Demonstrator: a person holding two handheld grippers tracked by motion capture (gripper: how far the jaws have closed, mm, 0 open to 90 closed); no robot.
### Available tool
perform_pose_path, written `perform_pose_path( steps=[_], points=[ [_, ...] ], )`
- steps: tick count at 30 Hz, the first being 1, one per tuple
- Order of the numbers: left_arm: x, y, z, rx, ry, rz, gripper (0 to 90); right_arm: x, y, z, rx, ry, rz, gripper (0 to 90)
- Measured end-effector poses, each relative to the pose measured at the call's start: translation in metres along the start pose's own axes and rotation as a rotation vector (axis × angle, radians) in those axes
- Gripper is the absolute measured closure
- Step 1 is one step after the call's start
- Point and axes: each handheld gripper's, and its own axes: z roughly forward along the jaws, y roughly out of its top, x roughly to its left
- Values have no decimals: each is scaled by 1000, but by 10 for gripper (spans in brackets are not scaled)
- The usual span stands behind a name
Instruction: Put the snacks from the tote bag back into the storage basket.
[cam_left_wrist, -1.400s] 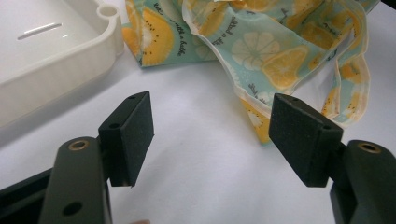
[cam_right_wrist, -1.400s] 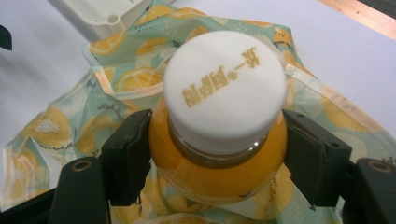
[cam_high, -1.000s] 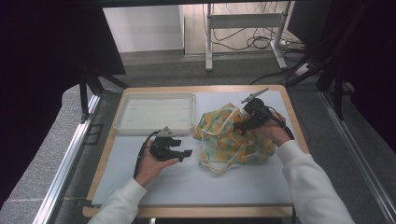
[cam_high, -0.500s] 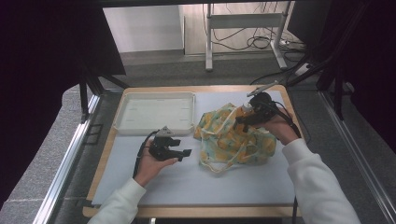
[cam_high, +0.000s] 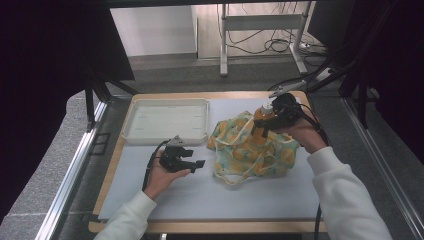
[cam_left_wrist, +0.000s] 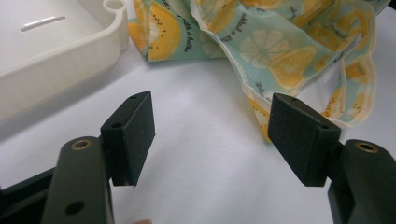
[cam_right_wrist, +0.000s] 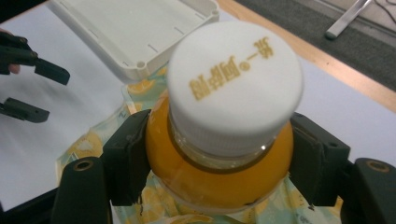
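A bottle of orange juice (cam_right_wrist: 219, 168) with a white cap (cam_right_wrist: 235, 84) sits between the pads of my right gripper (cam_right_wrist: 219, 163), which is shut on its shoulder. In the high view the right gripper (cam_high: 267, 122) holds the bottle (cam_high: 262, 117) just above the teal cloth bag (cam_high: 252, 147) printed with orange slices. The bag lies crumpled at the middle right of the white mat, its drawstring loose at the front. My left gripper (cam_high: 192, 162) rests open to the left of the bag. In its own view the left gripper (cam_left_wrist: 212, 135) has nothing between its pads and the bag (cam_left_wrist: 299, 51) lies beyond them.
A shallow white tray (cam_high: 165, 120) stands at the back left of the mat, also seen as the tray (cam_left_wrist: 51, 51) and the tray (cam_right_wrist: 140, 32). The wooden table edge (cam_high: 200, 227) frames the white mat (cam_high: 200, 190). Dark frame posts rise at both sides.
My right gripper has lifted the juice bottle up out of the cloth bag and a little toward the back. The left gripper has stayed in place.
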Motion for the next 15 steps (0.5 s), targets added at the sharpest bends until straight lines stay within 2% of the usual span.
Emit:
perform_pose_path(
  steps=[15],
  points=[
    [1,-1,1,0,0,-10,319,7,22,-29,-86,30,-28,301]
  ],
)
